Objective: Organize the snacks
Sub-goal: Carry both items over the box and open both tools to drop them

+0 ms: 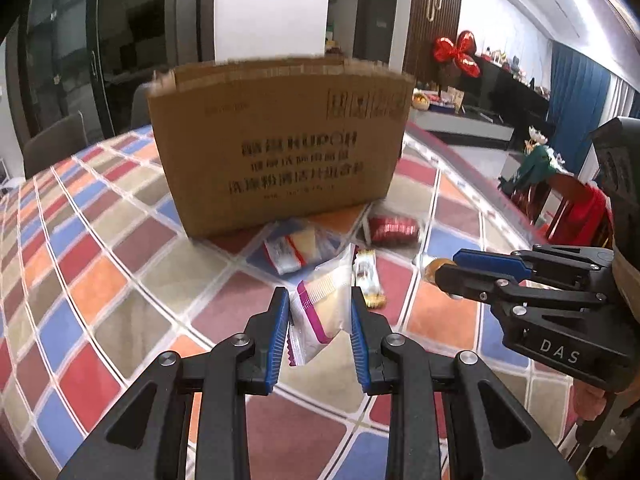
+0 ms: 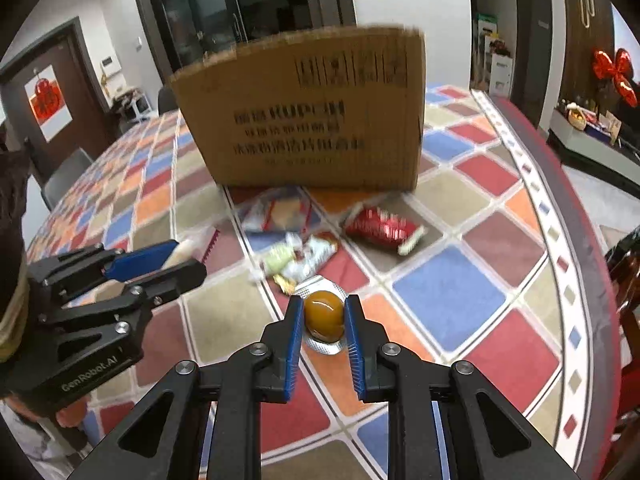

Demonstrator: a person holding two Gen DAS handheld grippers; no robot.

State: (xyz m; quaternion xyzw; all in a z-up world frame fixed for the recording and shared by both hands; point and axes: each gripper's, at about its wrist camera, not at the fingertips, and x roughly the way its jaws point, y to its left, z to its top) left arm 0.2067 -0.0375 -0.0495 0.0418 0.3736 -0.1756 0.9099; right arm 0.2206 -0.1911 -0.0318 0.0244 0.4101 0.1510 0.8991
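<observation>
Left gripper (image 1: pixel 320 320) clamps clear snack packet (image 1: pixel 324 304); right gripper (image 2: pixel 323 322) clamps packaged egg (image 2: pixel 324 316).

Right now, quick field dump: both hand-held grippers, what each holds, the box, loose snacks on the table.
left hand-held gripper: shut on clear cake packet with purple seal
right hand-held gripper: shut on brown egg pack, foil-backed
cardboard box: upright on the table beyond the snacks, printed side facing the cameras
loose snacks: red foil pack, clear packet with red stripe, small wrappers, all in front of the box
table: checked multicolour cloth
</observation>
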